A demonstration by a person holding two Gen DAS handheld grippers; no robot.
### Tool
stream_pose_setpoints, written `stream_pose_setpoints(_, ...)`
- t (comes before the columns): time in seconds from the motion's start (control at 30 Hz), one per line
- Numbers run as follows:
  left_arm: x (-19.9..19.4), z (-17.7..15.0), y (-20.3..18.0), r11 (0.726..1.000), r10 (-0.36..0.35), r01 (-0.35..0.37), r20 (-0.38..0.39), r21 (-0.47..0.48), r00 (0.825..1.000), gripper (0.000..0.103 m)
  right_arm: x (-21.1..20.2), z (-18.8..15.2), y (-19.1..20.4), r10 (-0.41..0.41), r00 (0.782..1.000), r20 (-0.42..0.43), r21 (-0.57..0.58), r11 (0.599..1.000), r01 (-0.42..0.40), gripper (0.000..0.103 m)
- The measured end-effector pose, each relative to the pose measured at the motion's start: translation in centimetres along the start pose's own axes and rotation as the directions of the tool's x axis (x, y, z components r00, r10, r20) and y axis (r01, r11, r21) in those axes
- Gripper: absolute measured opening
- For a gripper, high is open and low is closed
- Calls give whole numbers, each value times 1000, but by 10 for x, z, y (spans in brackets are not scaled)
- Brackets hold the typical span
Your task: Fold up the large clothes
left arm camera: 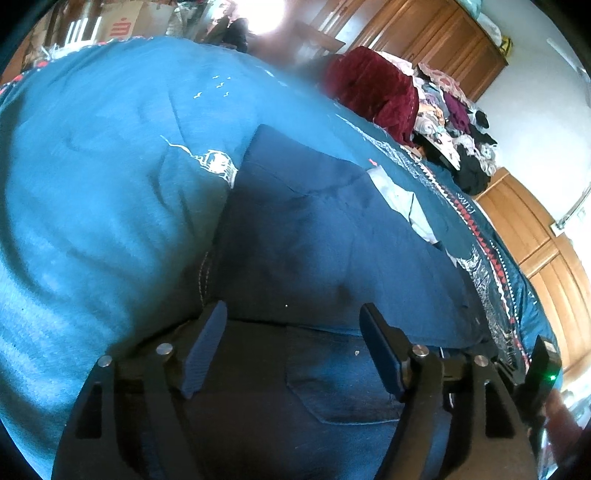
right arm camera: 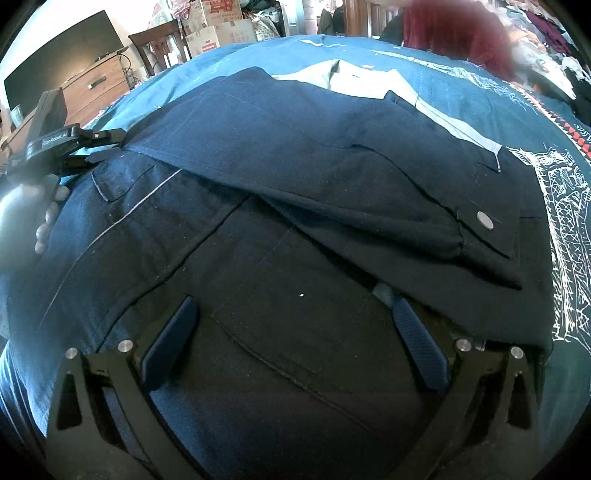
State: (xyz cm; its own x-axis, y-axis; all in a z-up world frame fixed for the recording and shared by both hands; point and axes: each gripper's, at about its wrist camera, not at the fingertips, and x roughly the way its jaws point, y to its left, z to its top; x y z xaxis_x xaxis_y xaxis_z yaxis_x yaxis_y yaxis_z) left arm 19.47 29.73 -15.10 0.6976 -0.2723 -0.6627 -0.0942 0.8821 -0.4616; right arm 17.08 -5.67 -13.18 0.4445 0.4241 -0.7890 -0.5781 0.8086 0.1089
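Observation:
A dark navy jacket [right arm camera: 295, 155] lies spread on the blue bedspread [left arm camera: 92, 184], one sleeve folded across its body. The sleeve's cuff carries a metal snap [right arm camera: 484, 220], and pale grey lining [right arm camera: 369, 81] shows at the far end. My right gripper [right arm camera: 295, 314] hovers open just above the jacket's lower panel, over a pocket seam. My left gripper [left arm camera: 293, 325] is open too, low over the jacket's left edge where it meets the bedspread. In the right wrist view the left gripper [right arm camera: 109, 146] sits at the jacket's left edge, held by a hand [right arm camera: 48, 214].
A dark red garment [left arm camera: 373, 96] and a heap of mixed clothes [left arm camera: 461, 140] lie at the bed's far side. Wooden wardrobes [left arm camera: 535, 240] line the wall. Beyond the bed stand a television [right arm camera: 62, 51] on a dresser [right arm camera: 96, 92], a chair [right arm camera: 159, 44] and cardboard boxes [right arm camera: 218, 33].

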Motion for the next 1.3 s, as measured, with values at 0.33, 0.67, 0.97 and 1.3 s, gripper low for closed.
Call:
stream_pose_setpoints(0.33, 5, 1, -8, 999, 23, -22, -7, 26, 1000, 86, 0, 0, 0, 0, 1000, 0, 0, 1000, 0, 103)
stream_pose_setpoints(0.67, 8, 2, -10, 999, 23, -23, -10, 31, 1000, 88, 0, 0, 0, 0, 1000, 0, -1, 1000, 0, 103)
stream_pose_setpoints(0.97, 9, 1, -12, 999, 30, -29, -12, 40, 999, 91, 0, 0, 0, 0, 1000, 0, -1, 1000, 0, 103)
stream_pose_setpoints(1.3, 11, 1, -14, 999, 31, -30, -12, 40, 999, 93, -1, 0, 0, 0, 1000, 1, -1, 1000, 0, 103)
